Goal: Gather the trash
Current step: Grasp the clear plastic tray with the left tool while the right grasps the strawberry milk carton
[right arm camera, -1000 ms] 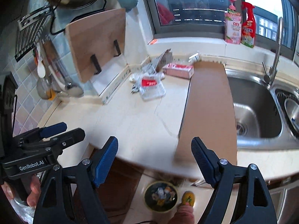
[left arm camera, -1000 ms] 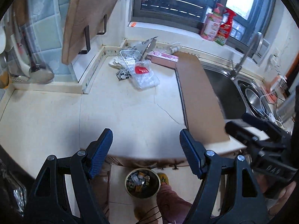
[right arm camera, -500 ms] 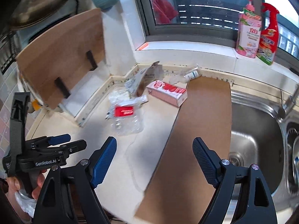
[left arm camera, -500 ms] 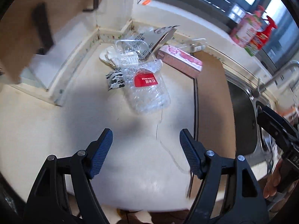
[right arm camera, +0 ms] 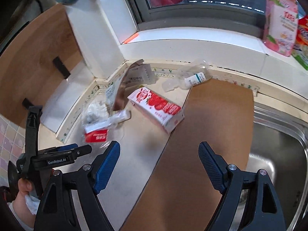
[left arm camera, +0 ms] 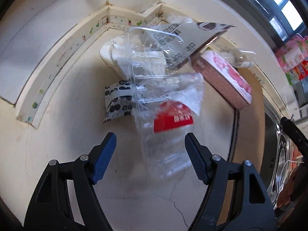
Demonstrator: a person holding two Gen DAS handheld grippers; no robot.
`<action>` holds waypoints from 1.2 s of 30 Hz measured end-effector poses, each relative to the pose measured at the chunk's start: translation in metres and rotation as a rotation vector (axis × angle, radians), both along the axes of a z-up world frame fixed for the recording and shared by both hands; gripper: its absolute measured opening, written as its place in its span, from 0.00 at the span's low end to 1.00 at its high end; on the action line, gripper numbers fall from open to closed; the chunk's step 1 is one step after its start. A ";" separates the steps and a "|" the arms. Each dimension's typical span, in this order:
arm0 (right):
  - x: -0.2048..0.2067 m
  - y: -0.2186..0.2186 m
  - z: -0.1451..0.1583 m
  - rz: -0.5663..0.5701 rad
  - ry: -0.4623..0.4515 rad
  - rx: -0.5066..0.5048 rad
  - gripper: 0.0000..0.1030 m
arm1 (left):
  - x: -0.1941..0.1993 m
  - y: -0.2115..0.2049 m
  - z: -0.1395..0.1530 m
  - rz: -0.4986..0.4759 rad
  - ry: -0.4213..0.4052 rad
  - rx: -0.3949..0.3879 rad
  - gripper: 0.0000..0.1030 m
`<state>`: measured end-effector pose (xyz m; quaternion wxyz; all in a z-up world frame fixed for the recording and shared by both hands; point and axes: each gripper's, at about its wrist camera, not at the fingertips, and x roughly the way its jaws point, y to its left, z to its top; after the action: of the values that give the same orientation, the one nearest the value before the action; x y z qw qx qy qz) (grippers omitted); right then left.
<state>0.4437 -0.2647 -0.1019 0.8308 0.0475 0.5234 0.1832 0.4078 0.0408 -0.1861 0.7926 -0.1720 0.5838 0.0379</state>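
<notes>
A heap of trash lies in the counter's back corner. A clear plastic container with a red label [left arm camera: 169,123] lies nearest; my open, empty left gripper [left arm camera: 150,154] hovers just short of it, jaws on either side of its near end. Behind it are a clear tray [left arm camera: 154,57], a black-and-white wrapper [left arm camera: 117,102], a grey foil pouch [left arm camera: 194,36] and a pink-red carton [left arm camera: 223,77]. In the right wrist view the carton [right arm camera: 156,107] and a crushed clear bottle [right arm camera: 192,77] lie ahead of my open, empty right gripper [right arm camera: 159,163], which is above the counter's brown board [right arm camera: 207,134].
A steel sink [right arm camera: 279,144] lies right of the board. Pink and red cleaner bottles [right arm camera: 281,17] stand on the window sill. A wooden cutting board [right arm camera: 38,61] leans on the left wall. The left gripper's body [right arm camera: 55,157] shows at the right wrist view's lower left.
Both grippers have moved forward over the counter toward the corner heap. The left one has closed in on the red-labelled container. The floor bin has dropped out of view.
</notes>
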 end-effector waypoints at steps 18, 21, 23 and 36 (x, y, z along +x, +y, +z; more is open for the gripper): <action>0.095 0.037 -0.063 0.146 -0.008 -0.031 0.89 | 0.017 -0.009 -0.002 0.044 -0.040 -0.095 0.16; 0.101 0.046 -0.075 0.186 0.006 -0.057 0.89 | 0.016 -0.012 0.006 0.042 -0.044 -0.050 0.15; 0.101 0.055 -0.084 0.224 0.011 -0.089 0.89 | 0.014 -0.013 0.011 0.040 -0.044 -0.029 0.15; 0.070 0.089 -0.101 0.334 -0.071 -0.222 0.60 | -0.015 -0.014 0.043 0.018 -0.098 -0.004 0.14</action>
<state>0.5137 -0.1756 -0.2024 0.8070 -0.1383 0.5112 0.2611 0.3927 0.0266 -0.1429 0.8197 -0.1803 0.5426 0.0354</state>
